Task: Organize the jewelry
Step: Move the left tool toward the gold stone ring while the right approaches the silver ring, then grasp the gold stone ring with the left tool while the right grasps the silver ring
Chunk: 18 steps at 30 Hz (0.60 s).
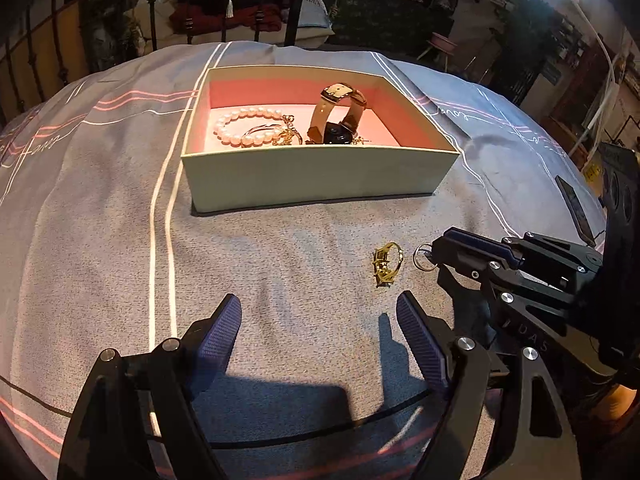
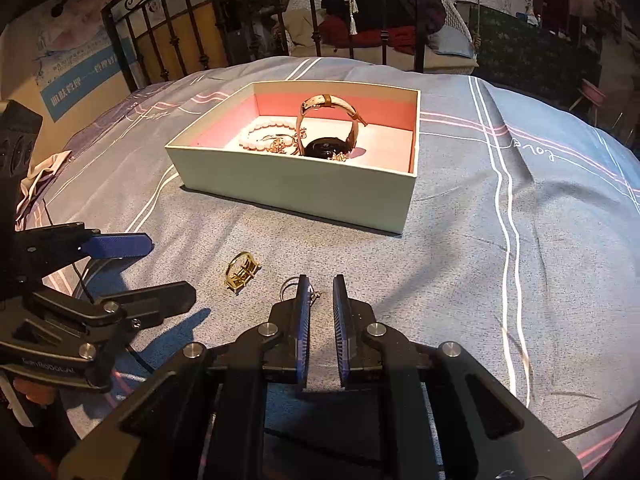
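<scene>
**Two rings left outside the box**

Right gripper [image 2: 320,300] has its jaws drawn together as far as they go, with nothing visibly between the pads. Its tip sits right against the silver ring [image 2: 289,285], which lies on the bedspread [image 2: 460,280] beside the left-hand finger rather than inside the grip; whether the finger touches the ring I cannot tell. Left gripper [image 1: 320,312] hangs with its jaws spread wide and empty, just on the near side of the gold ring [image 1: 386,264].

Taking the box [image 1: 320,178] as the landmark: both rings lie on the cloth in front of its near wall, well apart from it, the gold one beside the silver one. Inside the box, the pearl bracelet [image 1: 240,128] lies to the left, the watch [image 1: 340,120] stands on its edge to the right, and a small tangle of gold chain or charms [image 1: 286,136] sits between them; how many pieces make up that tangle is too fine to tell.

The step in hand looks like picking up a ring. To do it well, the right jaws would need to part first, then straddle the silver band and close across it, since soft bedding lets a thin ring sink or skid away under a sideways push. The left jaws are already wide enough to come down around the gold ring.

Count: two grippers, two loose rings, one box, one bracelet, one watch.
</scene>
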Motion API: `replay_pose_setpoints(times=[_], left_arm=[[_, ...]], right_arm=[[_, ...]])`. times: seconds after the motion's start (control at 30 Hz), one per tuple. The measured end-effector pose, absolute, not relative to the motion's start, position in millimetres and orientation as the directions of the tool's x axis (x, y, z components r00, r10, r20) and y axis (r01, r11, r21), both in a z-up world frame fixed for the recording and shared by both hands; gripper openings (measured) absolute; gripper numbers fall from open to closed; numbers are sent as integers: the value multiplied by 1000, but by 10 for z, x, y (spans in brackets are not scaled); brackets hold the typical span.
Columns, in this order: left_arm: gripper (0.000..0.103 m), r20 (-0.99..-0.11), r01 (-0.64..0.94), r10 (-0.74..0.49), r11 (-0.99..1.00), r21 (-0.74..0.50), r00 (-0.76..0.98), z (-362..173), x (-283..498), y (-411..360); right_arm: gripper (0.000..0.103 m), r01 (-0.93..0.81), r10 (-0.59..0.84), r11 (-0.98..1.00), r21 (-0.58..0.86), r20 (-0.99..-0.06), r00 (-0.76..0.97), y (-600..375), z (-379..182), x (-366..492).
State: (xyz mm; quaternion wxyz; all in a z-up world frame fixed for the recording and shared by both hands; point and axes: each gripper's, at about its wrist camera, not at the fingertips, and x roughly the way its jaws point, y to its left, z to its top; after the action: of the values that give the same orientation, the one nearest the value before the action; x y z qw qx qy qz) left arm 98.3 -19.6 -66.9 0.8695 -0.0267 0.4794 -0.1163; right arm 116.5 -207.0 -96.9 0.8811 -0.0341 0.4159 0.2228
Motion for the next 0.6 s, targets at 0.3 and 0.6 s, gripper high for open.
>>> replay_pose_setpoints(times=[0.3, 0.6], left_arm=[[76, -835, 209, -213, 970, -120, 508, -721, 1200, -490], [51, -824, 184, -164, 980, -74, 542, -742, 1256, -396]], right_arm=[[13, -388, 372, 908, 160, -737, 564, -2266, -991, 1129], [37, -442, 399, 885, 148, -730, 554, -2123, -1033, 1032]])
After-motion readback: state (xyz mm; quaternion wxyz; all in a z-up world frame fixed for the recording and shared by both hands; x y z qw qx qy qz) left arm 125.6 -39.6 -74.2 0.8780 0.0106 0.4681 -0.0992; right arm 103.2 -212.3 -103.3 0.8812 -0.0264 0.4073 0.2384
